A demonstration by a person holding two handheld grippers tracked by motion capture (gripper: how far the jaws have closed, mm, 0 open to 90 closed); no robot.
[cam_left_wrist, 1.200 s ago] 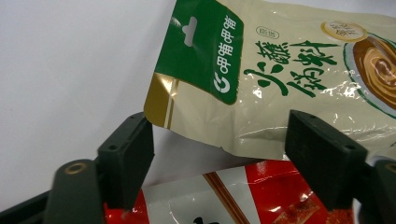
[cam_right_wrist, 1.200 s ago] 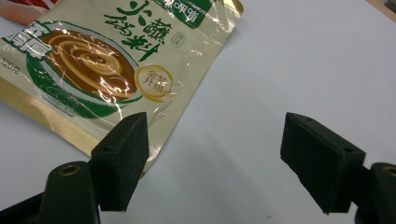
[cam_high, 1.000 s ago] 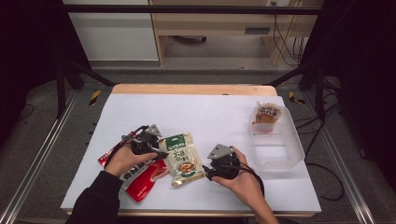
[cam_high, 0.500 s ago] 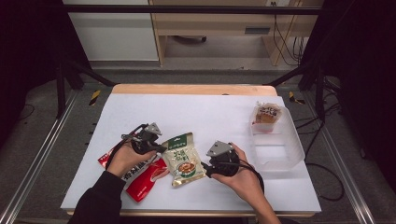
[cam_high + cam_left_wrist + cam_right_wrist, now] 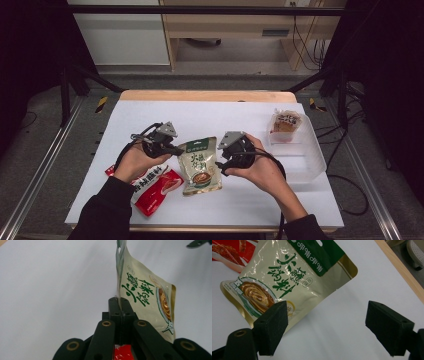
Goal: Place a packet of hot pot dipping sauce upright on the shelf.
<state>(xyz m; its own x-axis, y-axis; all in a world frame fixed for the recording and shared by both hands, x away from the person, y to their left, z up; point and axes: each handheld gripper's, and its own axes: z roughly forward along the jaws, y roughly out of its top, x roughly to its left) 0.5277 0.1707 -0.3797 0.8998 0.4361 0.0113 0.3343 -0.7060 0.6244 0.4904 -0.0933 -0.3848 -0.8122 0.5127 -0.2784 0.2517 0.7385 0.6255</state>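
1. The left gripper (image 5: pixel 176 149), its jaws clamping the edge of the cream sauce pouch (image 5: pixel 140 293), is holding it tilted above the desk (image 5: pixel 220 112).
2. The right gripper (image 5: pixel 325 330), its jaws having just been opening with nothing between them, is hovering beside the pouch's other edge.
3. Bare desk is lying beyond both jaws.

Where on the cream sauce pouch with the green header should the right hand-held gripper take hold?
Probably the free side edge of the cream pouch, approached from the side facing the right hand-held gripper. The left hand-held gripper already pinches the opposite edge, tilting the flat pouch off the white table. Only a thin flat seam would slip between the open jaws; the bulging middle looks harder to pinch.
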